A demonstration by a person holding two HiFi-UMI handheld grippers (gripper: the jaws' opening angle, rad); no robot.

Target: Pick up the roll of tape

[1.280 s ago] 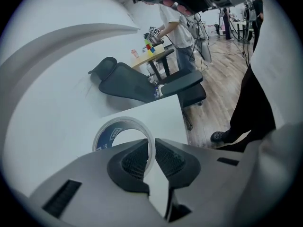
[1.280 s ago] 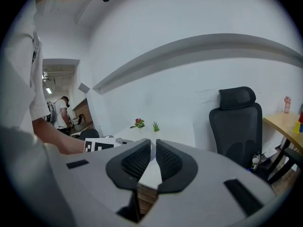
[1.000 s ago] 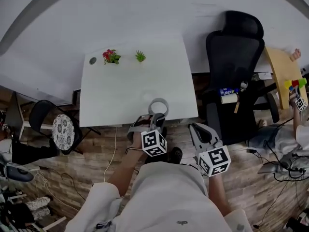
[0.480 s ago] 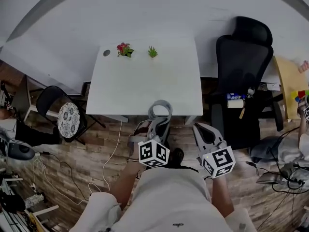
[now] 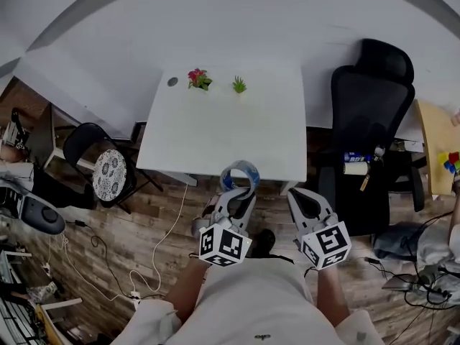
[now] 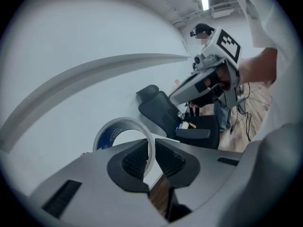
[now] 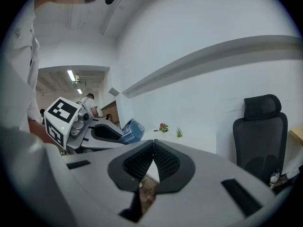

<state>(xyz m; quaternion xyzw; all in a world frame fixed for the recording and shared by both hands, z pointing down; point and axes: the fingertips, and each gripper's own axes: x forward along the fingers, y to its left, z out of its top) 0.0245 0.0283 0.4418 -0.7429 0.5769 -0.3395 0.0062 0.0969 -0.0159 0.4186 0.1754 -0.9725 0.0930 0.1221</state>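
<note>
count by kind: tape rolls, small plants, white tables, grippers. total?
Tape roll: 1
Small plants: 2 (red-flower plant, green plant)
White table: 1
Grippers: 2 (left gripper, right gripper)
Total: 6

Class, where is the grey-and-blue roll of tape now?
Head view, lower centre: the grey-and-blue roll of tape is clamped in the left hand-held gripper, by the white table's near edge.
</note>
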